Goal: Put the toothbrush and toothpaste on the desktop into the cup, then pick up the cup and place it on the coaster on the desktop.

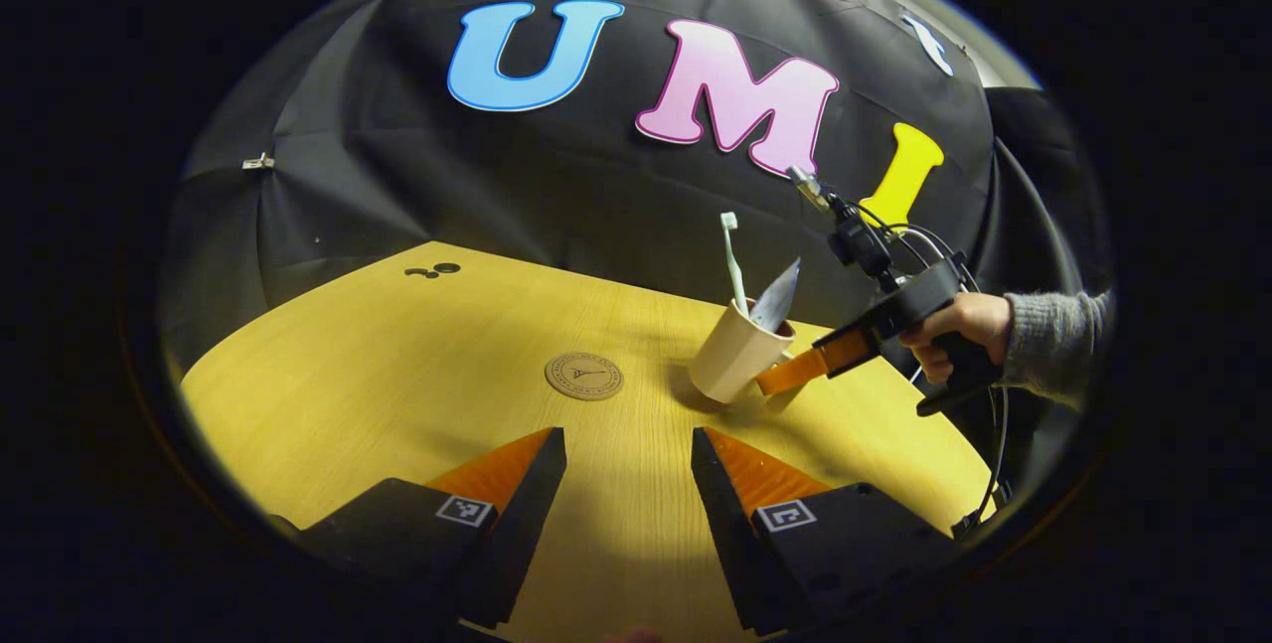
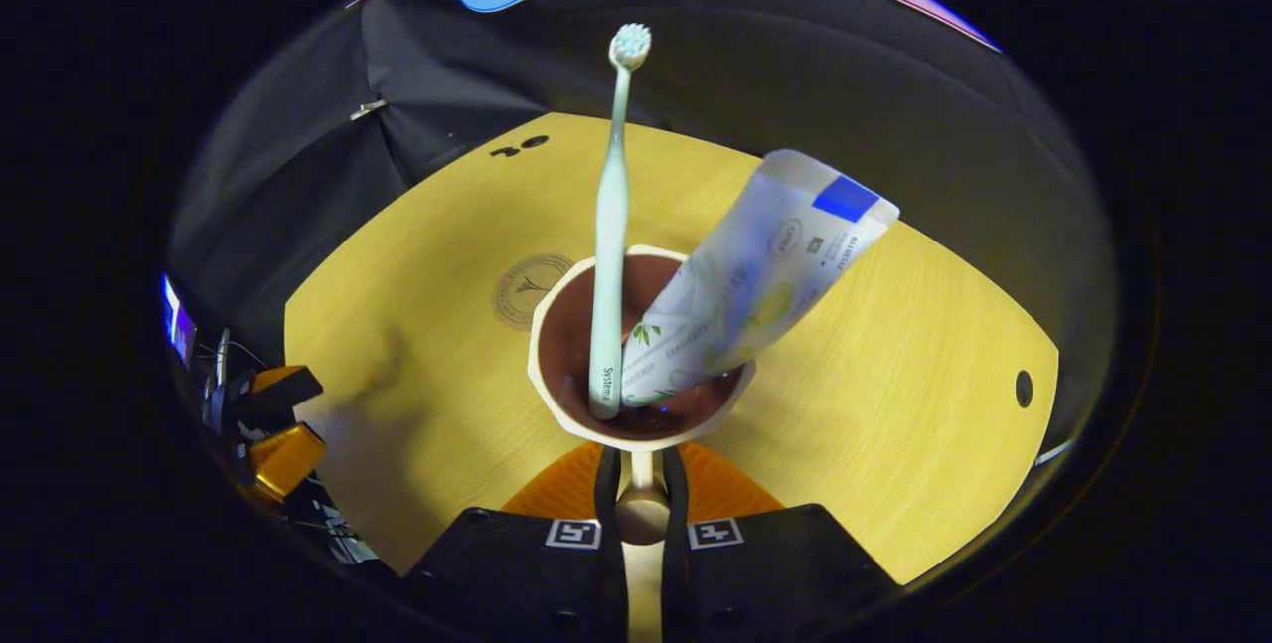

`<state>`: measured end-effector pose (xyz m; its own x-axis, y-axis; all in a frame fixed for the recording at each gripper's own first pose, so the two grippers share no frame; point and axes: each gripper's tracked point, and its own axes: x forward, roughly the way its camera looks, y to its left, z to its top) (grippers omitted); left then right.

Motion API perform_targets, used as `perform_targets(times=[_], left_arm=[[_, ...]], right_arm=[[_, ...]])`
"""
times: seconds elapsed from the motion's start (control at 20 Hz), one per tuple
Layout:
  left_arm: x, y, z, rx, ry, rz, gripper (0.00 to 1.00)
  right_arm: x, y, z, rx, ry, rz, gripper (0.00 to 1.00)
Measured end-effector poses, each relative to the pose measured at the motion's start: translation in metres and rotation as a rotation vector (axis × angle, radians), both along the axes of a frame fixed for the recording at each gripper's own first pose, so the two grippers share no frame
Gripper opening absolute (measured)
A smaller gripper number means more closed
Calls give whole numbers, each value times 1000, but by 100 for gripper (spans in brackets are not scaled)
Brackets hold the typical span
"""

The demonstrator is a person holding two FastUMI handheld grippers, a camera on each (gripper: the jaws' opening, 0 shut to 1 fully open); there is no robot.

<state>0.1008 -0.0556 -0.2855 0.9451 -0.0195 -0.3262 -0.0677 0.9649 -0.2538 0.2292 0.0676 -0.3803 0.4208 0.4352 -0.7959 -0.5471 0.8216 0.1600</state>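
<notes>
The cup (image 1: 737,351) stands tilted on the wooden surface (image 1: 397,375), leaning away from the right gripper (image 1: 785,377), which has it by the handle. In the right gripper view the handle (image 2: 641,514) sits squeezed between the two fingers (image 2: 606,484), which are drawn in narrow against it on both sides, right at the cup's near rim (image 2: 636,439). A hand (image 1: 954,330) in a grey knitted sleeve (image 1: 1058,345) grips that tool from the side of the cup farthest from the coaster.

Inside the cup, the toothbrush (image 2: 611,226) stands nearly upright with its bristled head at the top, well above the rim. The toothpaste (image 2: 760,265) tube leans beside it, its flat end sticking out over the rim, away from the brush.

The round coaster (image 1: 583,376) lies flat on the surface just beside the cup, not touching it, with bare wood between the two.

The left gripper (image 1: 628,464) hangs low over the surface on the near side of the coaster, its fingers spread wide with nothing between them, well apart from the cup.
</notes>
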Motion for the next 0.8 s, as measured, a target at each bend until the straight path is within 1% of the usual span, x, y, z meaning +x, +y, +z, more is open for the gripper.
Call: perform_targets(times=[0.25,0.55,0.8], left_arm=[[-18,22,7,31,-2,8,81],[-42,58,4,-17,13,86,81],[-54,85,-8,-31,42,131,81]], right_arm=[[11,60,5,16,-6,52,17],[21,114,-1,1,-7,111,17],[31,143,-23,-37,20,121,17]])
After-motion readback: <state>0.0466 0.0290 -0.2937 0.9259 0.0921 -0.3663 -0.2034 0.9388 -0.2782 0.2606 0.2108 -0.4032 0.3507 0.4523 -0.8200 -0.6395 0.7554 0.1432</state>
